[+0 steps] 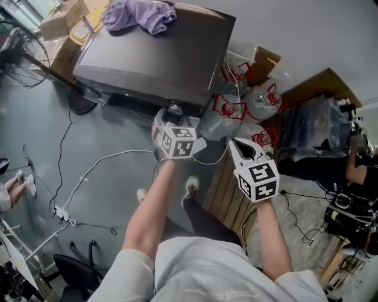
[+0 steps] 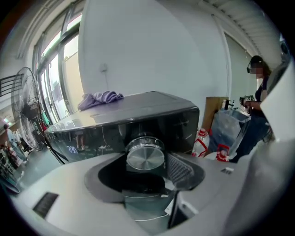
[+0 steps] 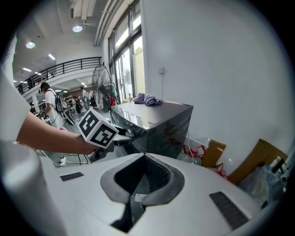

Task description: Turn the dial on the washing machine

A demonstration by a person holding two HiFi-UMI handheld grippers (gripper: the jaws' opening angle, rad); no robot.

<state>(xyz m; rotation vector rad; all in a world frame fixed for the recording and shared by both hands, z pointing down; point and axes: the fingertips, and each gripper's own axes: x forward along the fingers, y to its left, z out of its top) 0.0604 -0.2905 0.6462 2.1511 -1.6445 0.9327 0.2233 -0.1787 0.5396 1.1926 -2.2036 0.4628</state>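
Observation:
The dark grey washing machine (image 1: 153, 53) stands at the top middle of the head view, with a purple cloth (image 1: 139, 15) on its lid. Its round silver dial (image 1: 175, 110) sits on the front panel. My left gripper (image 1: 172, 119) is up against the panel. In the left gripper view the dial (image 2: 145, 156) fills the gap between the wide-set jaws, with the ribbed right pad (image 2: 180, 168) against its rim. My right gripper (image 1: 243, 146) hangs in the air to the right, away from the machine, open and empty (image 3: 145, 182).
Large water bottles with red handles (image 1: 227, 112) crowd the machine's right side, beside cardboard boxes (image 1: 266, 62). A wooden pallet (image 1: 227, 189) lies below them. A standing fan (image 1: 18, 53) is at the left, white cables (image 1: 88, 171) cross the floor, and a person (image 1: 357, 159) is at the far right.

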